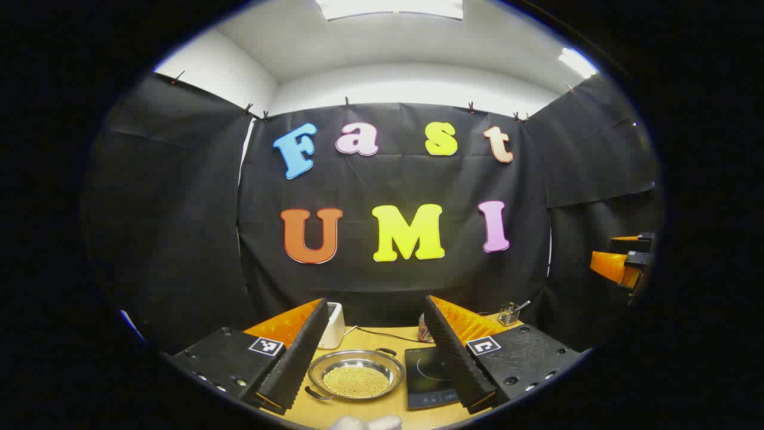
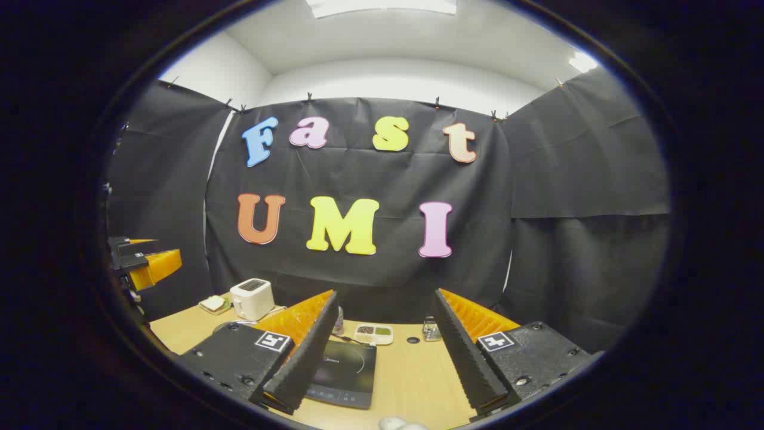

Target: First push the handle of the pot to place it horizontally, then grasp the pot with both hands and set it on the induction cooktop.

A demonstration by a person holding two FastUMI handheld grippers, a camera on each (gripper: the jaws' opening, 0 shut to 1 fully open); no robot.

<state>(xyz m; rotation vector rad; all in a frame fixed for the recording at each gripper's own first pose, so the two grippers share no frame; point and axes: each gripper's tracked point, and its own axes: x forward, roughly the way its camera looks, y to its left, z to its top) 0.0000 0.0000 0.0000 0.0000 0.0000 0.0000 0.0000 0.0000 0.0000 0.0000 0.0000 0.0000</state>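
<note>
A shallow steel pot [image 1: 355, 375] holding yellow grains sits on the wooden table, framed between the fingers of my left gripper [image 1: 376, 307], which is open and raised above it. Its two loop handles [image 1: 316, 393] lie on a diagonal, one near-left and one far-right. The black induction cooktop [image 1: 431, 376] lies flat just right of the pot. In the right gripper view the cooktop [image 2: 346, 370] is below and left of my right gripper [image 2: 385, 298], which is open with nothing between its fingers. Each gripper also appears far off at the other view's edge [image 1: 624, 263] [image 2: 146, 263].
A white toaster [image 1: 331, 325] [image 2: 252, 298] stands behind the pot, a cable running from it. A plate with toast [image 2: 213, 304], a small divided dish [image 2: 373, 333], a jar [image 2: 431, 328] and a glass holder [image 1: 507, 313] line the table's back. Bare tabletop [image 2: 412, 382] lies right of the cooktop.
</note>
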